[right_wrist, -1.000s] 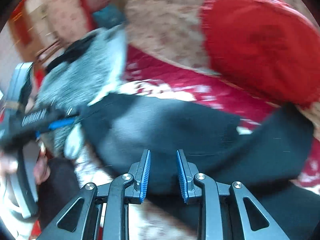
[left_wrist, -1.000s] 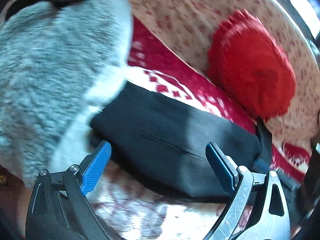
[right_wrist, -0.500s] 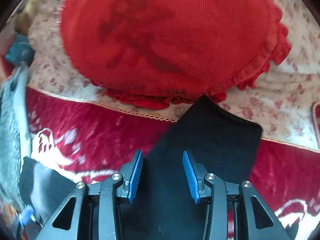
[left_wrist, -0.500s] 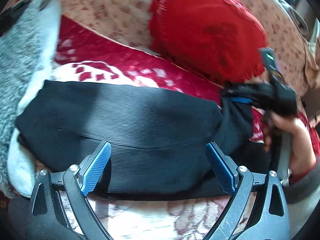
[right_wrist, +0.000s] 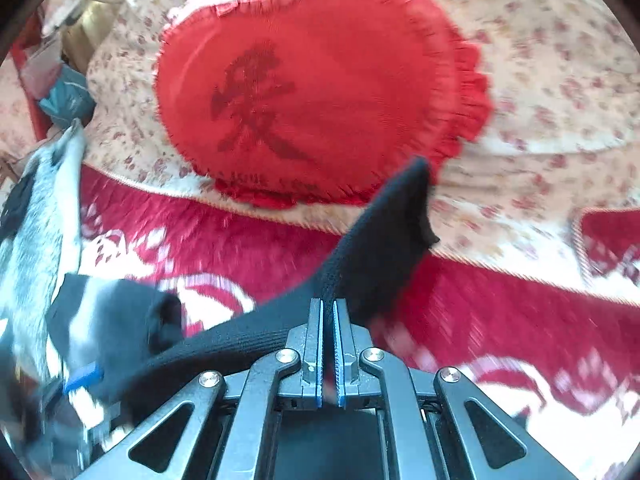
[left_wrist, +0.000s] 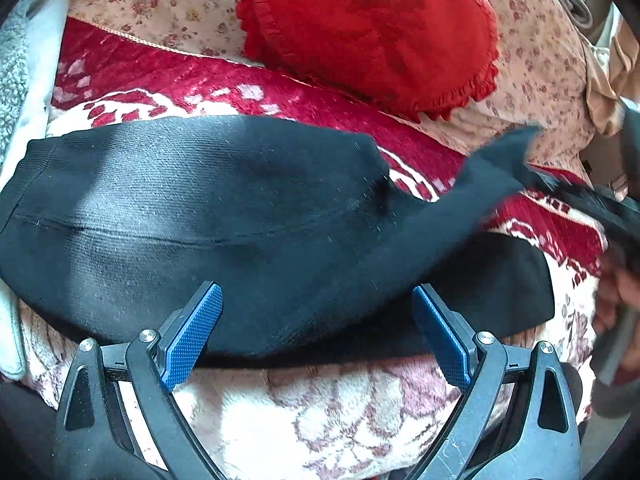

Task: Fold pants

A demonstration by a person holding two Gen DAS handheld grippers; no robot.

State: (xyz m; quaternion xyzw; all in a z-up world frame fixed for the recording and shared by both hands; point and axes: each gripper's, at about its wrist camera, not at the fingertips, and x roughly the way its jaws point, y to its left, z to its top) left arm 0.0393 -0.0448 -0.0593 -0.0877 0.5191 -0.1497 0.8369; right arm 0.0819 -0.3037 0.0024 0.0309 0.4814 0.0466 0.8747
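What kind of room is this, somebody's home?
Most likely a home, on a sofa or a bed: black pants lie on a plush red patterned blanket, with a frilled red cushion leaning on floral fabric behind.

A sofa draped in a cream floral cover carried a red-and-white patterned blanket across its seat. Black pants lay spread along the blanket toward the front edge. A round red frilled cushion leaned against the back of the sofa. A grey fleecy throw lay at the left end.
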